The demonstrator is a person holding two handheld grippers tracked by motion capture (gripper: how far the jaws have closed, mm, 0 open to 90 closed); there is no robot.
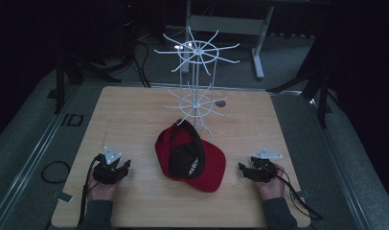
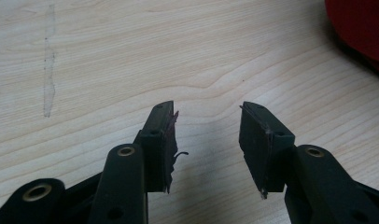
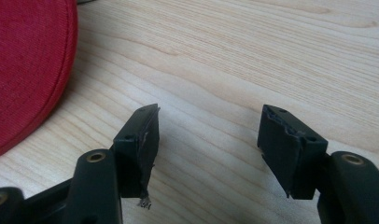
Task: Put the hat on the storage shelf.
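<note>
A red cap (image 1: 190, 155) with a black lining lies upside down in the middle of the wooden table (image 1: 130, 120). Just behind it stands a white wire rack (image 1: 196, 72) with two rings of hooks. My left gripper (image 1: 117, 168) rests near the front left, a little way from the cap, open with bare wood between its jaws (image 2: 207, 122). My right gripper (image 1: 247, 168) rests to the right of the cap, open and empty (image 3: 209, 120). The cap's red edge (image 2: 360, 25) shows at the top right of the left gripper view, and its brim (image 3: 24, 65) at the left of the right gripper view.
A small dark round spot (image 1: 221, 103) lies on the table beside the rack's base. A black cable loop (image 1: 54, 171) lies left of the table. A grey desk frame (image 1: 231, 24) stands behind in the dark. Bare wood stretches on both sides of the cap.
</note>
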